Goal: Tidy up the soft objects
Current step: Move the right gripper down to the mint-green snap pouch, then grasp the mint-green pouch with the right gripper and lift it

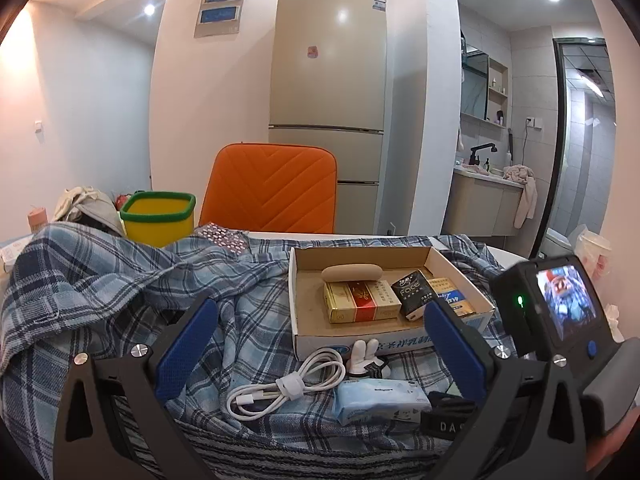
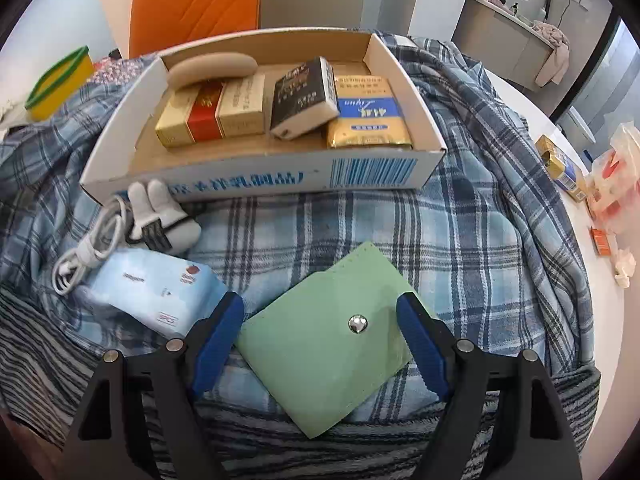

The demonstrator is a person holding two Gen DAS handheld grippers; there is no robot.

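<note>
Flat green snap pouch point(image 2: 326, 344) being straddled by spread right gripper point(image 2: 320, 344), left gripper point(image 1: 316, 344) being held wide open above white coiled cable point(image 1: 288, 384), shallow cardboard box point(image 2: 256, 178) being left nearby.

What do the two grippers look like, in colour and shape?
Both the left gripper and the right gripper have black angular frames with triangular cut-outs and silver round bolts. Their fingers carry blue textured pads. The right gripper's body bears a small screen, a green light and a blue button.
</note>
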